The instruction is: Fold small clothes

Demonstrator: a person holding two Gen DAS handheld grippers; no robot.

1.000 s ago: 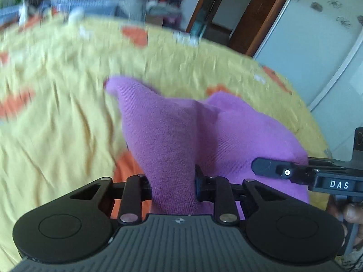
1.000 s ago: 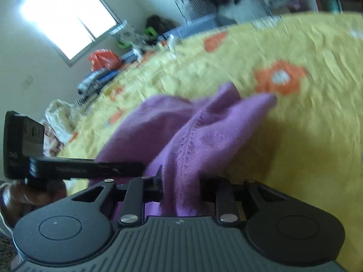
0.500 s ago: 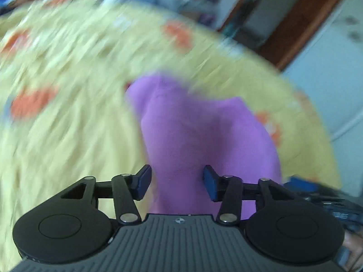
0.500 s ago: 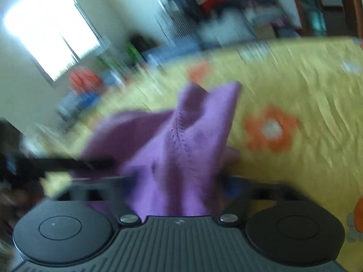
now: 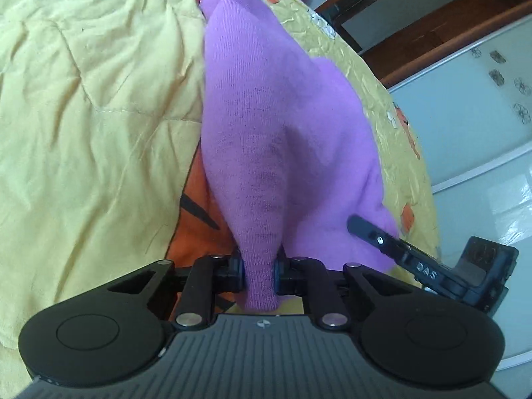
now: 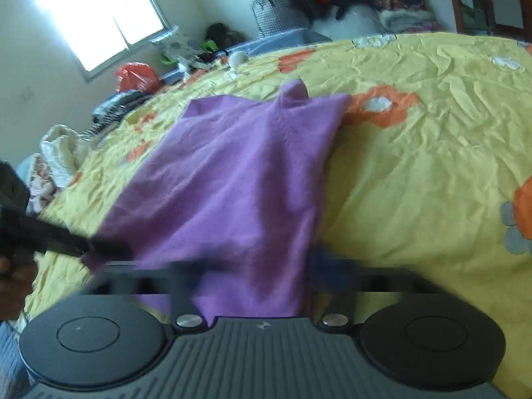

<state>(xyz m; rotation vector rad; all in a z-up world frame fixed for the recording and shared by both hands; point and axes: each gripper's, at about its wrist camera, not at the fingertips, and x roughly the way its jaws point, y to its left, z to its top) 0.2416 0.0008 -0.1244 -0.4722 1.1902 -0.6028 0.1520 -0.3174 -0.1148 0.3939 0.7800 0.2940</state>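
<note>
Left claw clamps the purple garment; right claw closing, blurred, grip unclear. It's spread on the bed, folding barely begun.

Black left gripper with ribbed grey-black housing, two round discs, silver pivot screws, blue-tinted pads, black right gripper of the same build, white "DAS" lettering on its finger

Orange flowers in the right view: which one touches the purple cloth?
The white-centred flower, meeting the cloth's far right corner; the other flowers lie clear of the cloth, out toward the bed's edges.
</note>
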